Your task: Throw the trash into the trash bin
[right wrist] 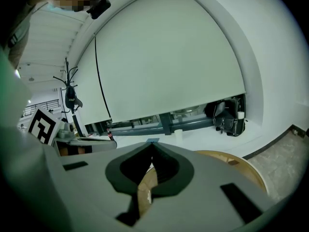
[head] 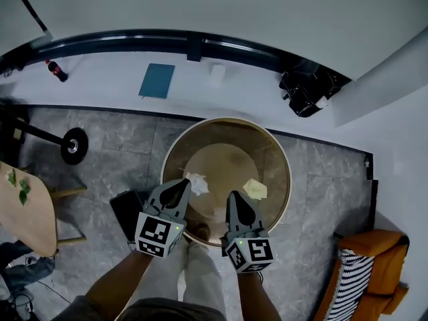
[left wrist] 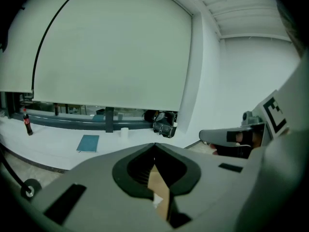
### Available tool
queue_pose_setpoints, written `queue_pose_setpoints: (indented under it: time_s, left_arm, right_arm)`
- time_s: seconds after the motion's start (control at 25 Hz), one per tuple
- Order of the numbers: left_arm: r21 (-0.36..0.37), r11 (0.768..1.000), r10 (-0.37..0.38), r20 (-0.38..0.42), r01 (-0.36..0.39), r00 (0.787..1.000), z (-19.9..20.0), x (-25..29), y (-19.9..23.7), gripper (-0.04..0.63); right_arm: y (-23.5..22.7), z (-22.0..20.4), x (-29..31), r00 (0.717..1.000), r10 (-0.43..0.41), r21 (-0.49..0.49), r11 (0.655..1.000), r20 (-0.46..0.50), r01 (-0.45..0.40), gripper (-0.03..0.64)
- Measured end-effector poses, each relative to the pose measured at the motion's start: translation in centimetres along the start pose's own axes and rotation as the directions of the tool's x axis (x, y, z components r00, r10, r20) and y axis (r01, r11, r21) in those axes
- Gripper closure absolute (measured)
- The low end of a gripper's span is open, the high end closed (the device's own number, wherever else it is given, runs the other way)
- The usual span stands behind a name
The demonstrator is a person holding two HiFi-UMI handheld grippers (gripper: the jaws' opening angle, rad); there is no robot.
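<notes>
While the left gripper (head: 185, 182) and right gripper (head: 233, 194) show jaws pressed together, the trash bin (head: 227, 120) stands upright.

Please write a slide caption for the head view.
Shut left gripper and shut right gripper over a bin holding paper trash.

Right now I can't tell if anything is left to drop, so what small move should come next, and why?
Probably draw both grippers back from the trash bin. The jaws of the left gripper and the right gripper are shut with nothing between them, and a crumpled white paper and a yellow paper already lie inside the bin.
</notes>
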State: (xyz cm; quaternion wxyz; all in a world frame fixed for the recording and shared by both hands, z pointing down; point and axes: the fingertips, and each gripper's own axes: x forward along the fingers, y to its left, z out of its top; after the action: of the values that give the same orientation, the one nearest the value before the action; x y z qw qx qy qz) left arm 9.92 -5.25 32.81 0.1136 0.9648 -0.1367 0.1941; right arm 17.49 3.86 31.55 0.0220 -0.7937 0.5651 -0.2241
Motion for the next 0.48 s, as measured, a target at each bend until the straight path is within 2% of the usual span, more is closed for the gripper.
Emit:
queue_pose_setpoints:
  time_s: [0.36,0.48]
  left_arm:
    - [-0.041,0.998,-0.051,-0.030,0.050,0.998,-6.8,3.7,0.0,0.575]
    - [-0.034,0.997,-0.071,-0.046,0.069,0.996,-8.2,4.5,-0.1,0.575]
  right_arm:
    - [-2.6,-6.3,2.3,0.999,-0.011,0.033,0.999,-0.038,0.012,0.601]
    - [-2.9,-7.4,2.4,0.999,-0.008,0.041,0.999,-0.044,0.010,0.601]
